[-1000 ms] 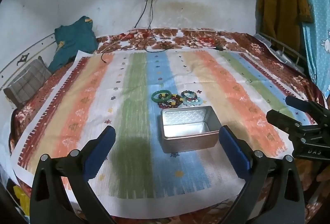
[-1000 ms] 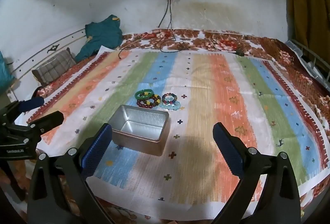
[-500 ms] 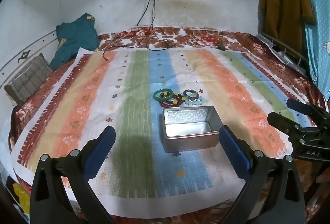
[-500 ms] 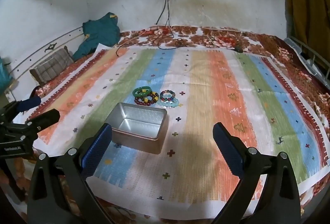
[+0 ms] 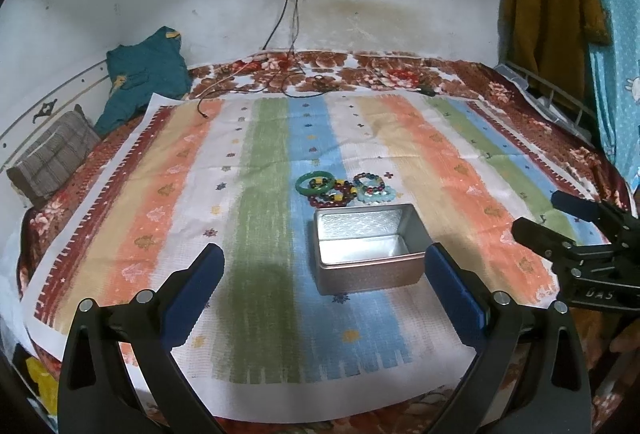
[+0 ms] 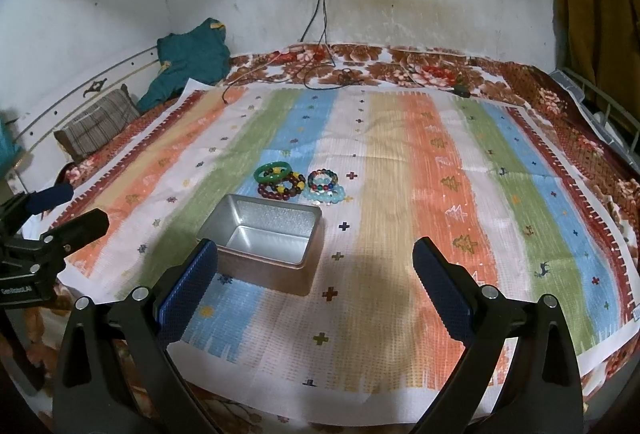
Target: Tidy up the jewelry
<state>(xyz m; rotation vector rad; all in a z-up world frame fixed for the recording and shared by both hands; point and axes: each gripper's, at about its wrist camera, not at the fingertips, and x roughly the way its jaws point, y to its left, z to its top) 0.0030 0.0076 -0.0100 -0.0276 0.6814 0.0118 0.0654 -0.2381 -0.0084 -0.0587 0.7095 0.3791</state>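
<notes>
Nothing is sorted yet: the metal tin sits empty on the striped cloth over the bed, and the bracelets (a green bangle and several beaded ones, touching each other) lie in a cluster just behind it. Both the left tongs and the right tongs hang released, jaws wide and holding nothing, so by my reckoning every piece remains to go in.

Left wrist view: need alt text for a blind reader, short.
An empty metal tin sits open on a striped cloth, with a cluster of bracelets just beyond it. The left tool is open in the foreground; the right tool, also open, shows at right.
</notes>
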